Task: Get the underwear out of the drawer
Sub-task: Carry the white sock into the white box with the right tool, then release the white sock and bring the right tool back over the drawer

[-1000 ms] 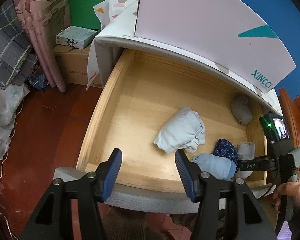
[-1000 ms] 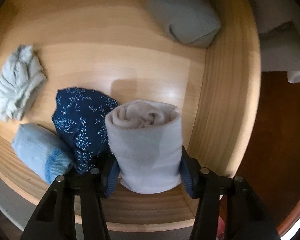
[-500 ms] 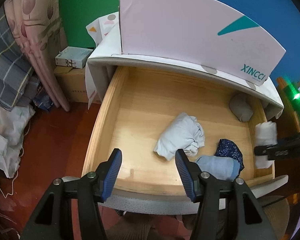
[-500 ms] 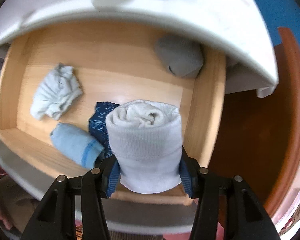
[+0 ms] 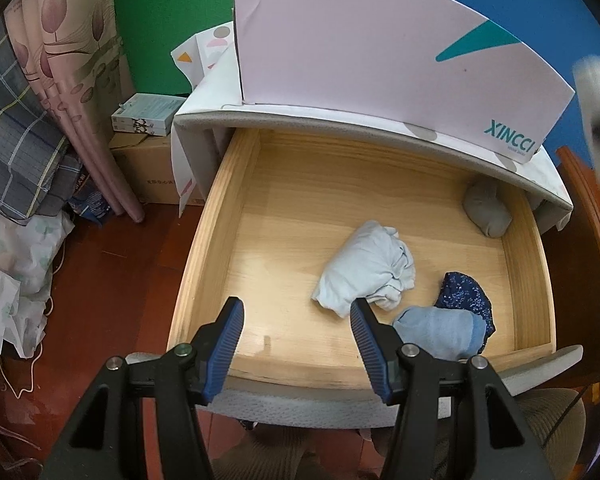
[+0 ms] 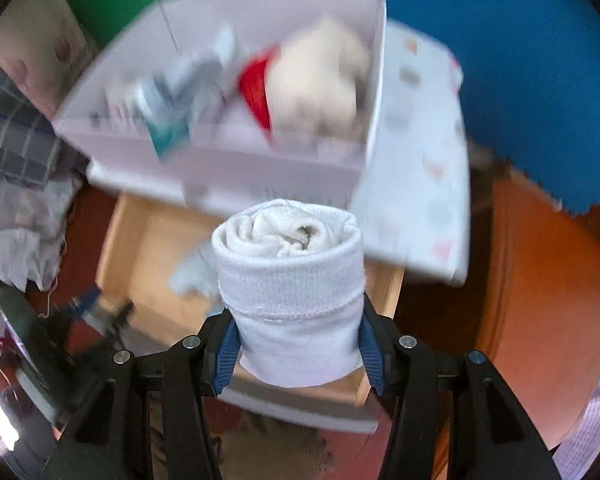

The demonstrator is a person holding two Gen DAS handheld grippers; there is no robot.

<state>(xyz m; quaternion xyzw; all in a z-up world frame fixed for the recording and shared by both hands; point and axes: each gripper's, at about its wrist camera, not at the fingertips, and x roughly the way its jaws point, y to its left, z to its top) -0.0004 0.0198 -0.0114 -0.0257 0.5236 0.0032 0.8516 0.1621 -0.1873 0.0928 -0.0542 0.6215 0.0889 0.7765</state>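
Note:
My right gripper [image 6: 298, 346] is shut on a rolled white underwear [image 6: 290, 292], held high above the open wooden drawer [image 6: 140, 240]; it shows as a white blur [image 5: 598, 96] at the right edge of the left wrist view. My left gripper [image 5: 296, 338] hangs open over the drawer's front edge [image 5: 300, 376], nothing between its fingers. Inside the drawer lie a crumpled pale blue piece [image 5: 366, 268], a light blue roll [image 5: 438, 332], a dark blue patterned piece [image 5: 466, 298] and a grey bundle [image 5: 486, 212] in the far right corner.
A white box [image 5: 380, 60] marked XINCCI stands on the cabinet top [image 5: 204, 116]; from above it holds a cream and red bundle [image 6: 312, 80] and other cloth. Curtain [image 5: 72, 80], plaid bedding [image 5: 16, 148] and a cardboard box [image 5: 144, 172] crowd the left. Red-brown floor [image 5: 100, 280] lies beside the drawer.
My right gripper has risen out of the drawer with the white roll, from beside the dark blue piece to well above the cabinet. My left gripper has barely moved.

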